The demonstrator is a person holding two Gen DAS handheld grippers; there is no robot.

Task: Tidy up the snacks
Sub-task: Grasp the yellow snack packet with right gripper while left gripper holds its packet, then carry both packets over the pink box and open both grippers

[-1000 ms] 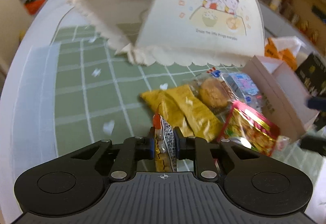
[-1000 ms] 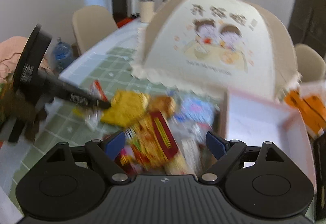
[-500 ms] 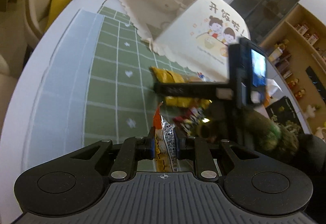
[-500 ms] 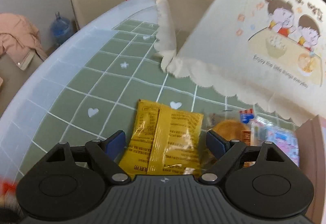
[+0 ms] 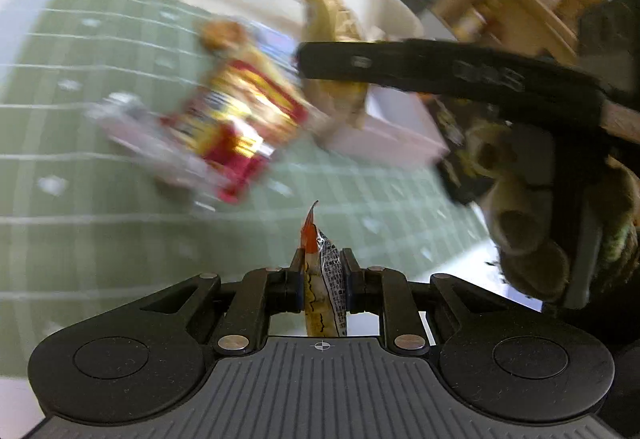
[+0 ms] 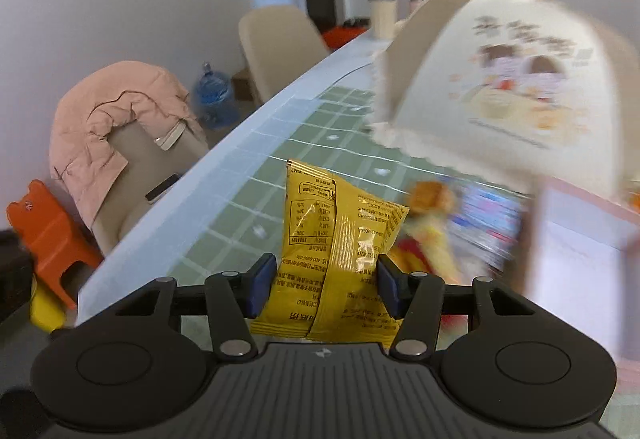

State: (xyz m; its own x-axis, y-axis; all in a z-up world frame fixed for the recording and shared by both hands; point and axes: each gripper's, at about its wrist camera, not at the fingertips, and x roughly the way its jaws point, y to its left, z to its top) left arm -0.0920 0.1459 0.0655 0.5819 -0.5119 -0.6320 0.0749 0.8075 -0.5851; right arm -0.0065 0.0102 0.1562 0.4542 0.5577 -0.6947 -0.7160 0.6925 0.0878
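Note:
My left gripper [image 5: 322, 267] is shut on a small sachet [image 5: 311, 235] with an orange tip, held above the green checked tablecloth [image 5: 100, 179]. My right gripper [image 6: 326, 285] has a yellow snack packet [image 6: 340, 223] between its blue pads; its jaws are closing and press on the packet's sides. The packet hangs clear of the table. In the left wrist view the right gripper [image 5: 308, 57] reaches in from the right, held by a gloved hand [image 5: 520, 207], with the yellow packet [image 5: 332, 23] hanging from it. A red and yellow snack pack [image 5: 244, 107] lies among other blurred snacks beside a pink box [image 5: 392, 131].
A domed cream food cover [image 6: 500, 99] stands behind the snacks. The pink box [image 6: 580, 251] is at the right. Beyond the table's left edge are a chair with a pink jacket [image 6: 116, 119], an orange stool [image 6: 48, 235] and a water bottle [image 6: 212, 99].
The right gripper has closed onto the yellow packet and lifted it off the table. The left gripper, still holding the sachet, has swung towards the snack pile and the box.

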